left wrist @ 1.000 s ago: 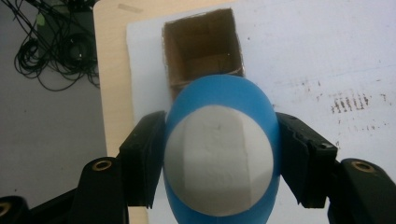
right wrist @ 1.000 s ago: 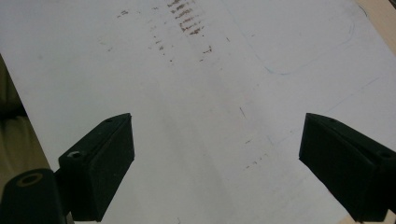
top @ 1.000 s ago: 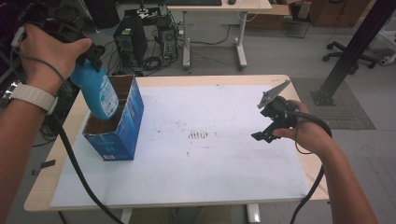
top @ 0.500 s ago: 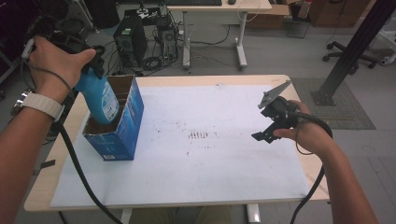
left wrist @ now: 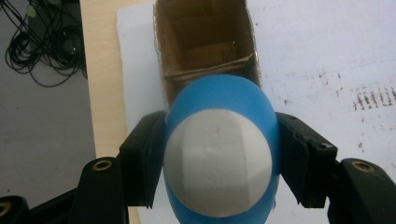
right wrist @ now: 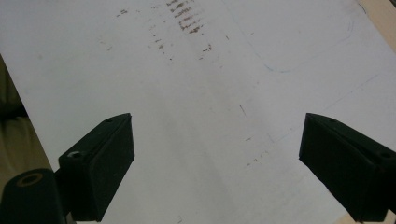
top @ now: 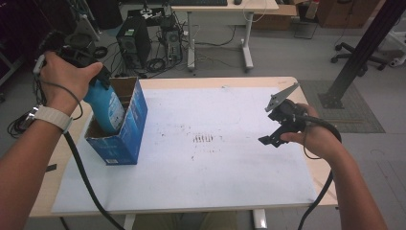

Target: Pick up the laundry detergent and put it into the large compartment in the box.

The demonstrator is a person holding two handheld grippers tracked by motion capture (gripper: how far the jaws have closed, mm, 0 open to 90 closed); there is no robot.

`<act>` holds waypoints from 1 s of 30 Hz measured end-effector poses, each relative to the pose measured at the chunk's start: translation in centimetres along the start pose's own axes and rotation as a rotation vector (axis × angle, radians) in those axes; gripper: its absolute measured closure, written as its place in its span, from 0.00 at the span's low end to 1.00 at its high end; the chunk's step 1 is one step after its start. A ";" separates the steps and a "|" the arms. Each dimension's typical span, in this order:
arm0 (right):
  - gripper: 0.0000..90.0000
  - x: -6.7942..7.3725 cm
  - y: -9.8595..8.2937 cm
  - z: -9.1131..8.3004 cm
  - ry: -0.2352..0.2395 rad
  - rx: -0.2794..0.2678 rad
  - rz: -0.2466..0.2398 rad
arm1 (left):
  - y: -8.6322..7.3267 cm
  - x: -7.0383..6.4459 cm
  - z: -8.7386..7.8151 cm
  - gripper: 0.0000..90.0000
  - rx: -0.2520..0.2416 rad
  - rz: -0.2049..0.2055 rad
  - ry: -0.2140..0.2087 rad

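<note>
A blue bottle [top: 108, 106] with a white cap [left wrist: 218, 162] stands tilted, its lower part inside an open blue cardboard box [top: 125, 134] at the table's left. My left gripper [top: 97, 80] is shut on the bottle's upper end, with one black jaw on each side of it in the left gripper view. Beyond the bottle [left wrist: 219, 95] lies the box's brown inside [left wrist: 203, 41]. My right gripper [top: 274, 125] hovers over the right side of the table, open, with nothing between its fingers [right wrist: 100, 161].
A white sheet [top: 206, 158] with dark smudges [top: 205, 138] covers the wooden table [top: 191, 82]. Behind the table are a computer tower [top: 134, 42], cables and another desk [top: 225, 7]. A black post [top: 356, 52] stands at the right.
My left gripper has carried the bottle down and slightly right, so more of it sits inside the box. The right gripper has barely moved.
</note>
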State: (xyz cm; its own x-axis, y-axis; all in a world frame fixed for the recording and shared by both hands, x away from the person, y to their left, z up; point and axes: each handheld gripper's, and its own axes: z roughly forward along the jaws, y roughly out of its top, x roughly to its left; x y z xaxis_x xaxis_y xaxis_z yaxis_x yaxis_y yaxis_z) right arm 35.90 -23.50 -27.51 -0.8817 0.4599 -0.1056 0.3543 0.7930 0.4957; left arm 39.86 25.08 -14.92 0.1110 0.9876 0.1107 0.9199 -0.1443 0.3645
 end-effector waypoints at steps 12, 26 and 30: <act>0.12 0.1 0.1 0.1 0.001 0.004 0.000 | -0.8 0.1 1.9 0.42 -0.006 -0.004 0.007; 0.12 0.1 0.1 0.2 0.003 0.008 0.001 | -1.2 -0.4 4.2 0.42 0.001 0.014 0.022; 0.12 0.1 0.0 0.3 0.003 0.011 0.007 | -1.4 -0.5 4.9 0.42 0.005 0.016 0.028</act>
State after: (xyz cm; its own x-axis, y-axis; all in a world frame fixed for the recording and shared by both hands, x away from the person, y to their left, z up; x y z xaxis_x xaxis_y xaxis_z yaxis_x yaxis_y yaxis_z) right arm 35.92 -23.41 -27.76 -0.8800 0.4644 -0.1000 0.3639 0.7943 0.4864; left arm 40.38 25.12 -19.99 0.1147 0.9831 0.1426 0.9199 -0.1593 0.3583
